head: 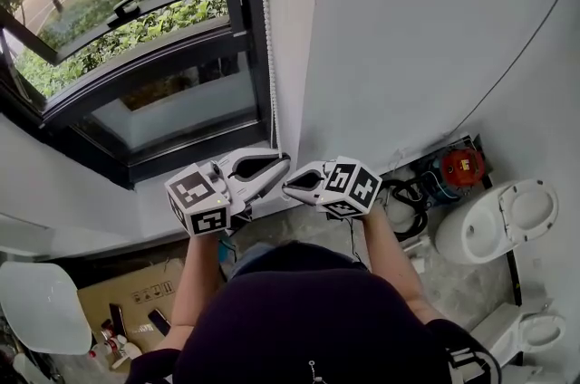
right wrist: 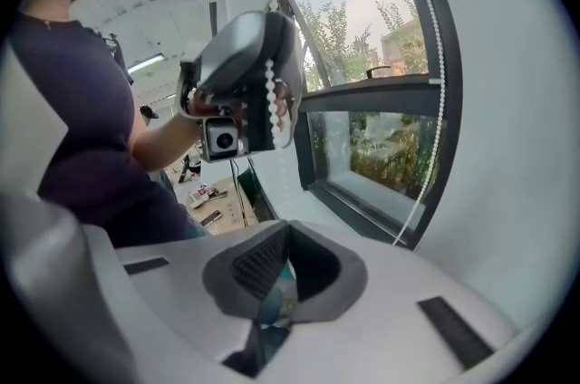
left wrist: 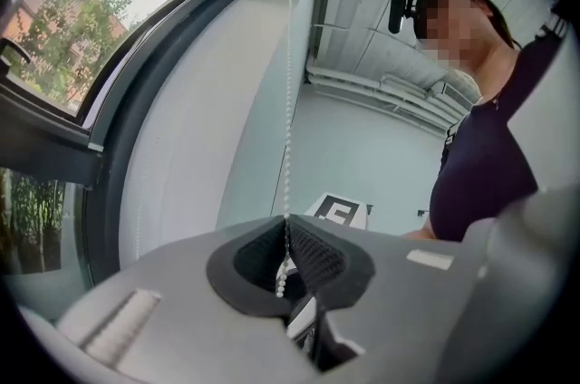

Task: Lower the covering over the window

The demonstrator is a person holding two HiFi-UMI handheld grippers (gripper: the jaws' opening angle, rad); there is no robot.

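A white bead chain (head: 267, 29) hangs down the wall beside the black-framed window (head: 136, 92). My left gripper (head: 283, 161) is shut on this chain at its low end; in the left gripper view the bead chain (left wrist: 288, 129) runs down into the closed jaws of the left gripper (left wrist: 286, 224), with a few beads dangling behind the pads. My right gripper (head: 288, 186) sits just below and right of it, shut with nothing between its jaws (right wrist: 288, 233). The right gripper view shows the left gripper (right wrist: 270, 74) with beads along its seam. No covering hangs over the glass.
A second strand of chain (right wrist: 439, 56) hangs by the window frame. Below right on the floor stand white toilets (head: 498, 219), cables and a red device (head: 462, 167). A cardboard box (head: 136, 296) lies at lower left. The white wall (head: 408, 38) fills the right side.
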